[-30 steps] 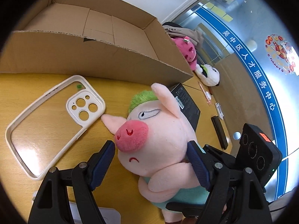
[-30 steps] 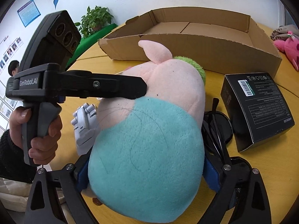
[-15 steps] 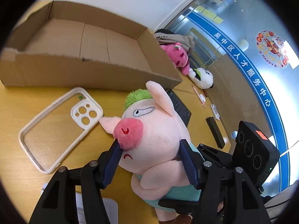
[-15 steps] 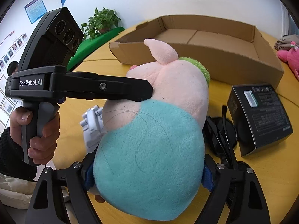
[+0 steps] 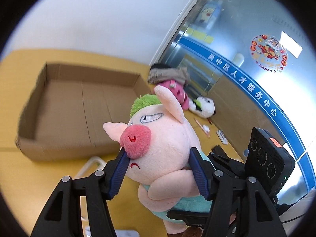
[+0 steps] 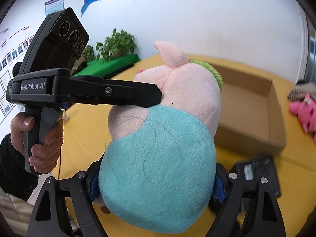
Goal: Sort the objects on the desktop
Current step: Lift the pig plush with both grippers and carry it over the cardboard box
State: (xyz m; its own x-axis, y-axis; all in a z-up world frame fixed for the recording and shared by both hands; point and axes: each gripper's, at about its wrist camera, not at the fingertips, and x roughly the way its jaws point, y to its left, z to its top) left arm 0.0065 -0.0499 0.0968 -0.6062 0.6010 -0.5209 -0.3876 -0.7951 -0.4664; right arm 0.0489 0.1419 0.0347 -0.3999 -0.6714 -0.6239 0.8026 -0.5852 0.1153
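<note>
The plush pig point(image 5: 162, 148) hangs above the yellow table point(image 5: 25, 179), clamped from two sides by both grippers. In the left wrist view, the left gripper point(image 5: 158, 171) presses its blue pads point(image 5: 118, 173) into the pig's head, one pad just under the red snout at about 9 o'clock of the face, the other behind the cheek at 3 o'clock; the toy's green tuft points toward 12 o'clock. In the right wrist view, the right gripper point(image 6: 156, 185) squeezes the pig's teal-clad body point(image 6: 158, 169) between its jaws, the fabric bulging over both pads, so it is closed on the toy's wide belly. There the left gripper reaches in from 9 o'clock, its black finger touching the back of the pink head, with a person's hand point(image 6: 37, 136) wrapped around its handle. The open cardboard box point(image 5: 79, 106) sits on the table beyond the pig, at 10 o'clock in the left view and 2 o'clock in the right, and it looks empty. A pink plush toy point(image 6: 304, 112) lies at 3 o'clock in the right view, well apart from the box. A black carton point(image 6: 262, 169) lies on the table at 4 o'clock, beside the right finger.
</note>
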